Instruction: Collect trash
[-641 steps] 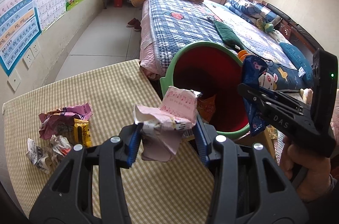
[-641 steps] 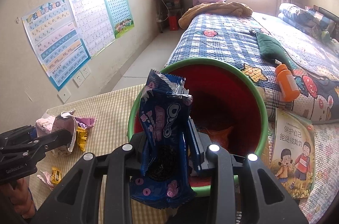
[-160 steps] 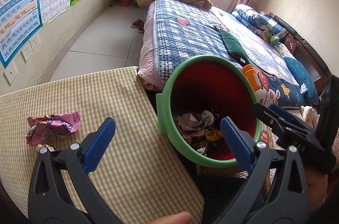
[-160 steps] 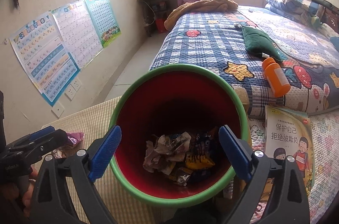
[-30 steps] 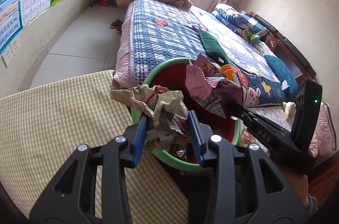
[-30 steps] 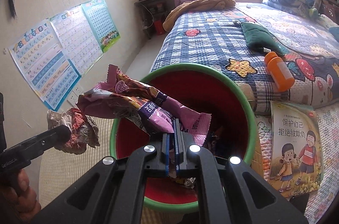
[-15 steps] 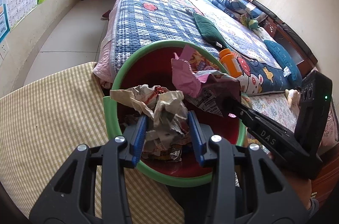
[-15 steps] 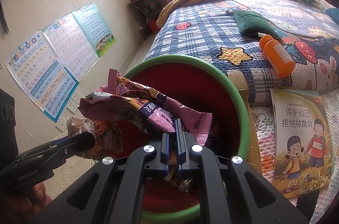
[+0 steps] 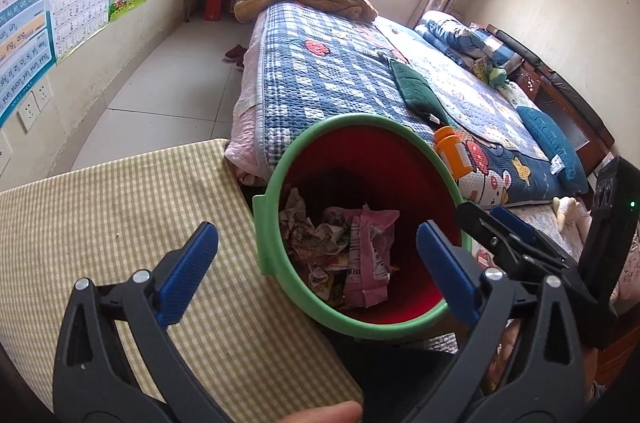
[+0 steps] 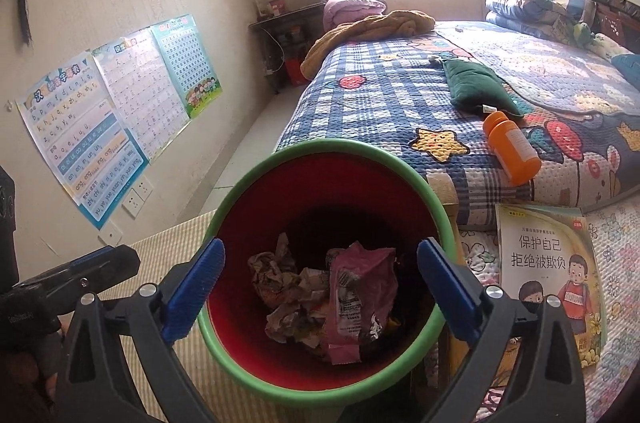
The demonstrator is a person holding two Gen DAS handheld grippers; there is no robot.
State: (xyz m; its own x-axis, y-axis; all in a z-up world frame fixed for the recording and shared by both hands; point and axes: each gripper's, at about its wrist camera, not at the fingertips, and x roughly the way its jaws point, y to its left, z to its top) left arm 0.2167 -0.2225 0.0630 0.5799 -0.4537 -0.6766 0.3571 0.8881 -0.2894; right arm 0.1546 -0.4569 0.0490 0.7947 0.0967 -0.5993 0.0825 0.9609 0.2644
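A pile of crumpled trash point(image 10: 296, 299) is seen at the bottom of a round bin point(image 10: 434, 201), red inside with a smooth green rim. On top of the creased, printed paper wads a pink foil wrapper point(image 10: 360, 299) is laid, wrinkled and glossy, its long axis running from the bin's near wall toward the far wall, with the barcoded face turned upward. In the left wrist view the same wrapper point(image 9: 370, 259) is seen among the wads.

The bin is stood just beside the edge of a table covered in a yellow-and-white checked cloth point(image 9: 100, 207). Both grippers are held above the bin mouth with nothing between the blue ribbed pads: the left gripper point(image 9: 316, 267) is spread wide, and the right gripper point(image 10: 320, 283) is likewise spread wide.

Beyond the bin, a bed with a quilted blue plaid cover point(image 10: 384, 99) is seen; an orange plastic bottle point(image 10: 512, 147) is laid on its side there.
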